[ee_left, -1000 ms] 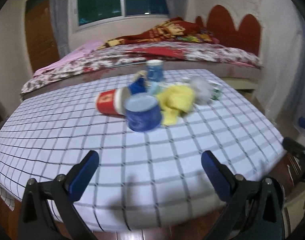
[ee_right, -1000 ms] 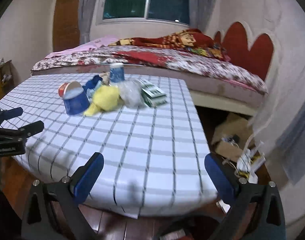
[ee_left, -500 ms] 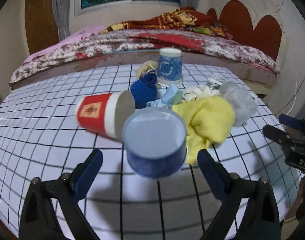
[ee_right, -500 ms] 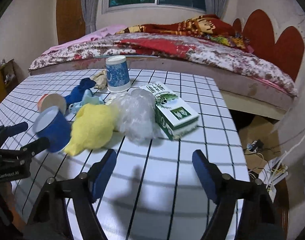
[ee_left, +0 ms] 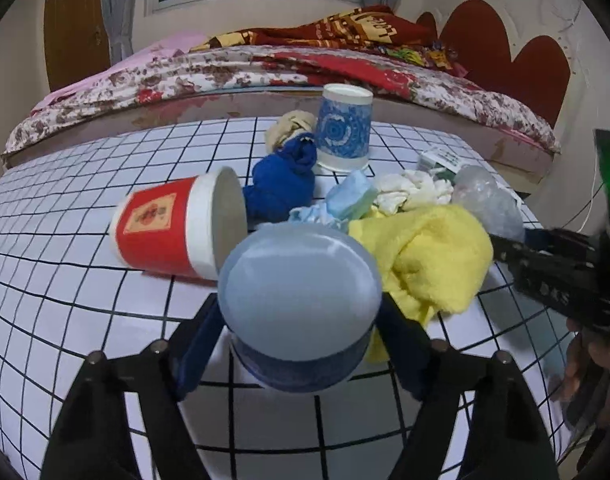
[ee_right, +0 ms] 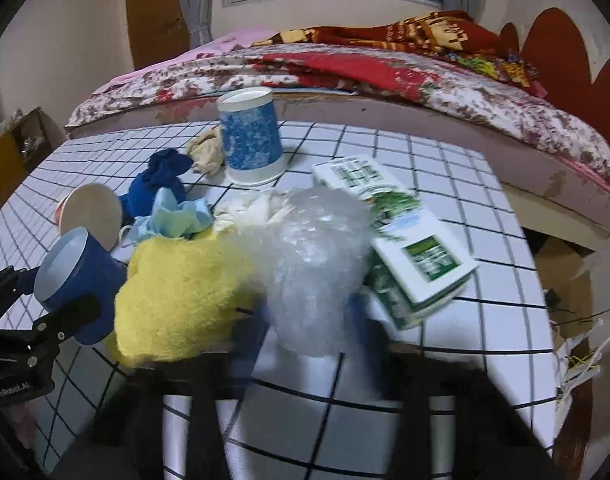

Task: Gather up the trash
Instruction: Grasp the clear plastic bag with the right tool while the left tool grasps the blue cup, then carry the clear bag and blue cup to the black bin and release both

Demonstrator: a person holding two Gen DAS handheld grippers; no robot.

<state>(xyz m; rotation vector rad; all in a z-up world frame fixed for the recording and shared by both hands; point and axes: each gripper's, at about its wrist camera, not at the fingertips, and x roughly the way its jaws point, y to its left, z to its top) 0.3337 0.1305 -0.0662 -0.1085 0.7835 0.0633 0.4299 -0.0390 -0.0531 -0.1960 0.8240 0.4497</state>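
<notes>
A heap of trash lies on the checked table (ee_left: 65, 320). My left gripper (ee_left: 301, 344) has its jaws on both sides of a blue paper cup (ee_left: 301, 304) lying mouth toward me; it also shows in the right wrist view (ee_right: 77, 280). My right gripper (ee_right: 309, 336) has closed in around a crumpled clear plastic wad (ee_right: 313, 264), its fingers blurred. A yellow cloth (ee_left: 429, 256) lies between cup and wad. A red paper cup (ee_left: 173, 228) lies on its side to the left.
An upturned blue-patterned cup (ee_left: 345, 132), a blue sock (ee_left: 285, 180), a light-blue mask (ee_left: 345, 200), white tissue (ee_left: 409, 192) and a green-white carton (ee_right: 405, 240) crowd the table. A bed (ee_left: 265, 68) stands behind. The table's right edge drops to the floor with boxes (ee_right: 561, 264).
Both grippers moved forward into the heap. The left jaws narrowed around the blue cup; the right jaws narrowed around the plastic wad.
</notes>
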